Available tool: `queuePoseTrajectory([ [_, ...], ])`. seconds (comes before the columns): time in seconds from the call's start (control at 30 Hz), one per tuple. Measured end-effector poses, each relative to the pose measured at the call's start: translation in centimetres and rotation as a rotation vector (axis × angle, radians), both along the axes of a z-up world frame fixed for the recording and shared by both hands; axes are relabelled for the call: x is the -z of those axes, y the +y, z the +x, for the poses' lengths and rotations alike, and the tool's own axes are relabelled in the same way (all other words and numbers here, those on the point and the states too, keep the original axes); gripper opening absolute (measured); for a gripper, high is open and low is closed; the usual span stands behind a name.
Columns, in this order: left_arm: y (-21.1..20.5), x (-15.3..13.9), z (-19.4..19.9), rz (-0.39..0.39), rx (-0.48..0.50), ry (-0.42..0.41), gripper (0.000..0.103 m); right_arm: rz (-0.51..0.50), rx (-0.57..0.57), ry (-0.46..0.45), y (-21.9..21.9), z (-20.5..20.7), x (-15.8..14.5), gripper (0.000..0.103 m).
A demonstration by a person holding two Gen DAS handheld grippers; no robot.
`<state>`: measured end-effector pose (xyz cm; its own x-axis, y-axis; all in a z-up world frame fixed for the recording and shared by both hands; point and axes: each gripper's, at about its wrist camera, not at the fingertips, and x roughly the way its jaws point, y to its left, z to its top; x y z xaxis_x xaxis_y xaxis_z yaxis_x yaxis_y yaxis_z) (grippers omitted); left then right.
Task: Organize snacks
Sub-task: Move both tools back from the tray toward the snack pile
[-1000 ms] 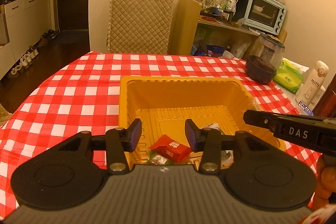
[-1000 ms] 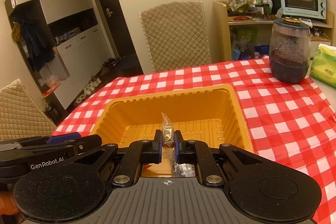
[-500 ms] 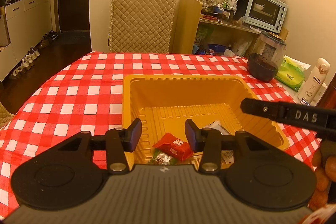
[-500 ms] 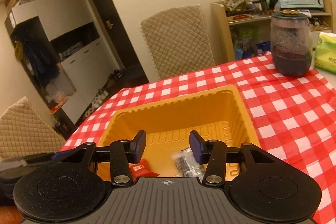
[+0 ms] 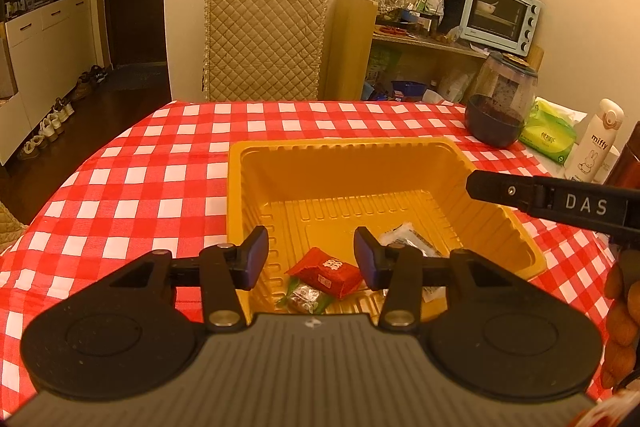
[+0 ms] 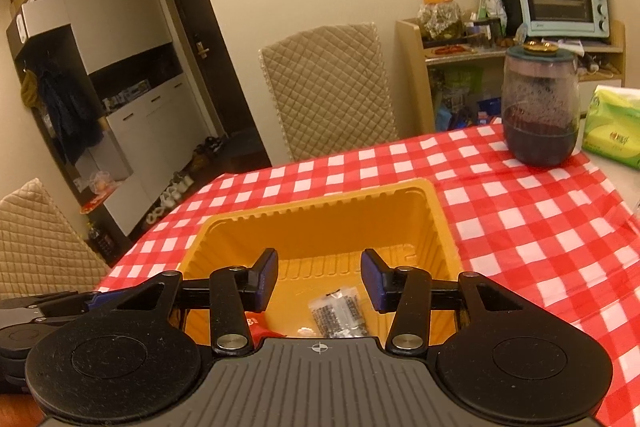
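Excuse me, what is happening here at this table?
A person holds a gripper in each hand and sorts snacks into a yellow tray on a checkered tablecloth. Both the left gripper and the right gripper hover over the tray, jaws apart, holding nothing. In the tray lie a red packet, a clear dark packet and a small green-wrapped sweet.

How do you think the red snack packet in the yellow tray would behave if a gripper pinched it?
The red snack packet looks small and puffy, so probably light and squashy. Its glossy wrapper may slip between pads. Lying flat in the yellow tray, it seems unlikely to roll.
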<state>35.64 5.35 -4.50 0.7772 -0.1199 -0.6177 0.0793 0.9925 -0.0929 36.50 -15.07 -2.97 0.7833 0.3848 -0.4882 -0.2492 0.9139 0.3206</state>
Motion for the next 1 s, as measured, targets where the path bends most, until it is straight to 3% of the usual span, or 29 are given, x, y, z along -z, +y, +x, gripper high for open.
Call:
queuePoseTrajectory([
  [0.43,0.0,-2.0,-3.5,0.012,-0.015,-0.058,0.045,-0.034,0.042,-0.054,-2.1,-4.1,-1.1,0.046],
  [1.0,-1.2,-2.8,-11.8,-0.021,0.005,-0.080,0.048,-0.027,0.115,-0.087,-6.4,-12.0,-2.1,0.046],
])
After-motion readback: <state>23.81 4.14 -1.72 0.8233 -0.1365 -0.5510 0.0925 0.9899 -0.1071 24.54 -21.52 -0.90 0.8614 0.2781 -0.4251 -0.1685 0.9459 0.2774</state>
